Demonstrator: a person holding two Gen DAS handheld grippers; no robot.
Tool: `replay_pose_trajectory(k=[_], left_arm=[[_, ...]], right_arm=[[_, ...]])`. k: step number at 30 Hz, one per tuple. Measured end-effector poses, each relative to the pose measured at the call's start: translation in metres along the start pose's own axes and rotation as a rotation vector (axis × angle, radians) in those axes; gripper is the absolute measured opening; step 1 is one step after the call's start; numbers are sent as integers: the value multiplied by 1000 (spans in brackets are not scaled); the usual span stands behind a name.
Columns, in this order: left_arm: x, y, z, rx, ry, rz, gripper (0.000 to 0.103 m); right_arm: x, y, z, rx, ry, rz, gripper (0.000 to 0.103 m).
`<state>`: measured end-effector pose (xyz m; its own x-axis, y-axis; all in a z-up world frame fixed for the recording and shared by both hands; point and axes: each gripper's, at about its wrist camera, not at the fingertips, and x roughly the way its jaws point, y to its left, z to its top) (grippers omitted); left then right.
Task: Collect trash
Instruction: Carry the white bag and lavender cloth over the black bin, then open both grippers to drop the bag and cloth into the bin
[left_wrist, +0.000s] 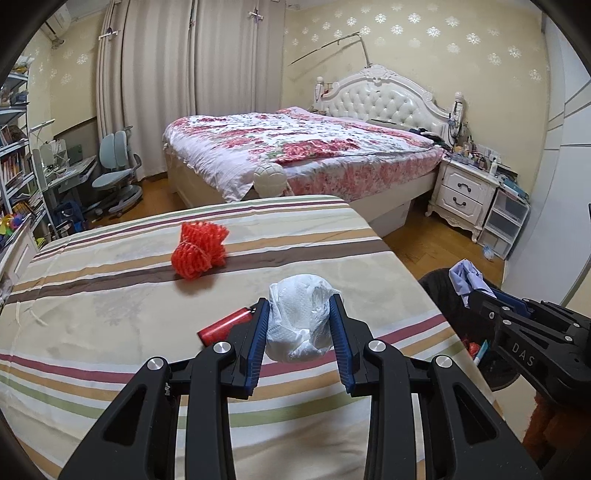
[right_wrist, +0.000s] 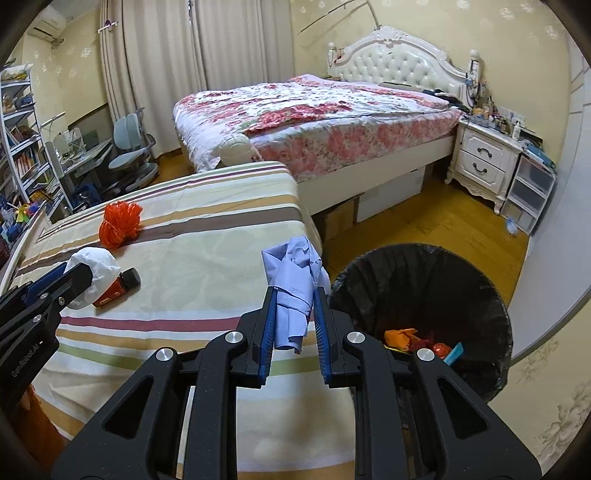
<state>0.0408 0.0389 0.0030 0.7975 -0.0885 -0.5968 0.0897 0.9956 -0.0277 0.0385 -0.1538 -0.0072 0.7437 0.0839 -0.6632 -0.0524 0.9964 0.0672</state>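
My left gripper (left_wrist: 300, 308) is shut on a crumpled white tissue wad (left_wrist: 299, 321), held above the striped tablecloth (left_wrist: 110, 295). Just left of it lies a small red bottle (left_wrist: 225, 325) with a black cap. Farther back on the table sits an orange-red foam net (left_wrist: 199, 251). My right gripper (right_wrist: 295, 299) is shut on a crumpled pale blue paper (right_wrist: 295, 273) at the table's right edge, beside a black-lined trash bin (right_wrist: 421, 295) with orange scraps inside. The right wrist view also shows the tissue wad (right_wrist: 96, 262), the red bottle (right_wrist: 118, 288) and the foam net (right_wrist: 120, 221).
A bed with a floral quilt (left_wrist: 295, 147) stands behind the table. A white nightstand (left_wrist: 465, 192) is at the right, a desk chair (left_wrist: 118, 173) and bookshelves (left_wrist: 14, 147) at the left. Wooden floor (right_wrist: 424, 221) lies between table, bin and bed.
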Motion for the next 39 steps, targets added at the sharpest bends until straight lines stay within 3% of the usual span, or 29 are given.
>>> replay_pose_trajectory(k=[9,18,27,39], left_arm=[[18,-59,11,64,1,-87,34],[40,-114,15,139,12,-134,34],[64,-154,15,209,31,-140,34],[90,-177,14,252,66,-130,34]], right_arm=[[-5,-54,-2,74,-25,-106,19],[-3,-92,-9,129,-24,-152,19],[9,-116,-12,172,-13,-184,20],[22,-140,-16,208,13,-226,20]])
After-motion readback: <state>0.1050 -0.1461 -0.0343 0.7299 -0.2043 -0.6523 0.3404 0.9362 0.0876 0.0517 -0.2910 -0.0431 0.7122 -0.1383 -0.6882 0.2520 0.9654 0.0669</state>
